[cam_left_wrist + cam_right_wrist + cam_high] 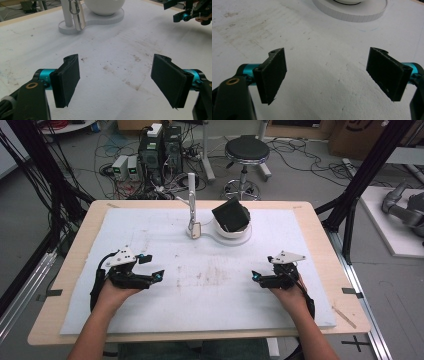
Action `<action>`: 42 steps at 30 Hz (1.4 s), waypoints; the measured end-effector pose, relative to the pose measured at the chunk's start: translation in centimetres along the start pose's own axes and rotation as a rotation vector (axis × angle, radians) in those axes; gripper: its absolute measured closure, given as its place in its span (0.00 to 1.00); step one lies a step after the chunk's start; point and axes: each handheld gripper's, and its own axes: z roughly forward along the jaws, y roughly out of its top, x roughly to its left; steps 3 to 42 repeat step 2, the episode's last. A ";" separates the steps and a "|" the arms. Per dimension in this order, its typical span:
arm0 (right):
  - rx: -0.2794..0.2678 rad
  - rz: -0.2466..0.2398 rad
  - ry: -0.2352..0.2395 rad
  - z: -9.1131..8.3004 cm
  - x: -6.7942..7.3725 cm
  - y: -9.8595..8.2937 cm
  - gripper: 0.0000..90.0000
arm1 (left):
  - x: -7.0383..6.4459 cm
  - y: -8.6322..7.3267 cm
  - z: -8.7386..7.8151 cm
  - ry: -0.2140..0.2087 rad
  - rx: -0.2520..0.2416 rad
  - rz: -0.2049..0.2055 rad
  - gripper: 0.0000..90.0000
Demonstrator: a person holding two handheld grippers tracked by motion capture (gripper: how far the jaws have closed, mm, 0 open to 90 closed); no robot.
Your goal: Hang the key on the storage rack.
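Observation:
A white stand (pixel 220 234) sits at the back middle of the white foam mat (pixel 200 270). It carries a tilted black cube (pixel 230 214) on a round white base and a thin white post (pixel 191 200) with a metal clip (pixel 76 15). My left gripper (pixel 152 268) rests low at the mat's left, open and holding nothing, its black pads (pixel 66 80) wide apart. At the mat's right my right gripper (pixel 262 269) is open as well, with bare mat between its pads (pixel 272 75). In the left gripper view the right gripper (pixel 185 13) shows at top right.
The mat lies on a wooden table (pixel 75 270). Behind the table stand a black stool (pixel 246 151), computer boxes (pixel 160 150) and cables on the floor. Black frame posts (pixel 367 170) rise at both sides. The stand's round base rim (pixel 352 12) lies ahead of the right gripper.

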 end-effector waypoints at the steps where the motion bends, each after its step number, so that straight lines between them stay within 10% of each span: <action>1: 0.002 0.002 0.001 0.0 0.0 0.0 0.19 | 0.0 0.0 0.0 0.000 0.001 -0.002 0.26; 42: 0.002 0.002 0.001 0.0 0.0 0.0 0.19 | 0.0 0.0 0.0 0.000 0.001 -0.002 0.26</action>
